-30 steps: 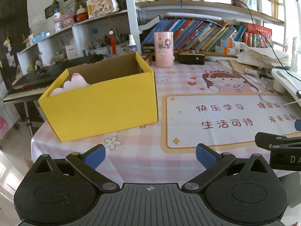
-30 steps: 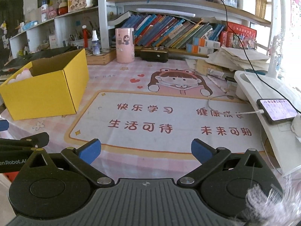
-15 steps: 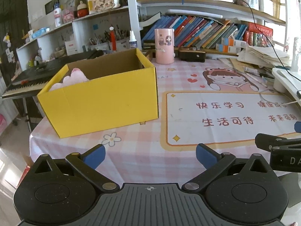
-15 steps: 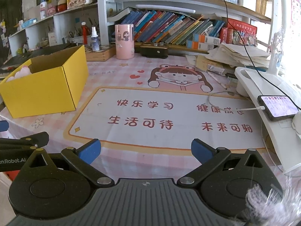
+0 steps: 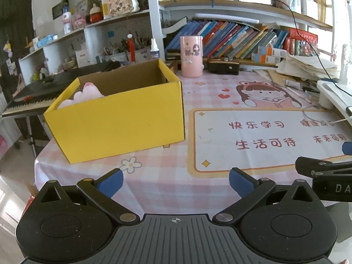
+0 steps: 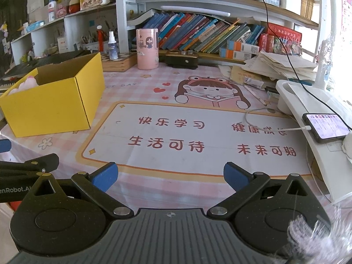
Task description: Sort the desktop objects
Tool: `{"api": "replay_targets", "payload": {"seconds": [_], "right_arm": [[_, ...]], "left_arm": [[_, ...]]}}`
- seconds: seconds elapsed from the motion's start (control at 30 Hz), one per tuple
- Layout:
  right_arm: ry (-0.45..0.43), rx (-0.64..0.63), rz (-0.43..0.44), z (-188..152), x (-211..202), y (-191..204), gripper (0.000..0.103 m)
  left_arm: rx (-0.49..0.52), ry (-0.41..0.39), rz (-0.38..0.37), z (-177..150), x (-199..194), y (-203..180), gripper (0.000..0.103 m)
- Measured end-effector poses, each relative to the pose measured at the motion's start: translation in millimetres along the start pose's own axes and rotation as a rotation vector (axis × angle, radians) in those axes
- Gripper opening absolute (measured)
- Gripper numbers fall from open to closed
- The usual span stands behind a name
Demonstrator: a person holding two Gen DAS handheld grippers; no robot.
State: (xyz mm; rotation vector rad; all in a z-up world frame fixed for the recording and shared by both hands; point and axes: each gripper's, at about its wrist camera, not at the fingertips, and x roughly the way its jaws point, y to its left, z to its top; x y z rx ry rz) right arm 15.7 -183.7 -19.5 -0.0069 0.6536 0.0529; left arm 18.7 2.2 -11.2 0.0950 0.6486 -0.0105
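Observation:
A yellow cardboard box [image 5: 118,118] [image 6: 52,101] stands open on the left of the pink checked desk, with a pink plush toy [image 5: 88,93] [image 6: 27,83] lying inside at its left end. My left gripper [image 5: 176,181] hovers open over the near desk edge, in front of the box, nothing between its blue pads. My right gripper [image 6: 170,175] is open too, over the near edge of the printed desk mat [image 6: 198,136]. Each gripper shows at the side of the other's view.
A pink cylindrical holder [image 6: 147,48], a black case [image 6: 181,59] and a spray bottle [image 6: 112,45] stand at the back below a row of books [image 6: 204,33]. Stacked papers [image 6: 279,66] and a white stand [image 6: 308,110] carrying a charging phone [image 6: 325,126] fill the right side.
Both views have tilted and shifted slightly, so the box and desk sit a little lower in frame. Both grippers stay open and nothing on the desk moved.

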Motion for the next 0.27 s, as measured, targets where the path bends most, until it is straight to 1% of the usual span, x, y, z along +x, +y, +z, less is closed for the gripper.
{"api": "replay_targets", "payload": {"seconds": [0.27], "right_arm": [[0.004,-0.002,0.002,-0.1,0.8,0.6,0.103]], "left_arm": [[-0.013,-0.002,-0.017,-0.9,-0.9,1.7,0.103]]}}
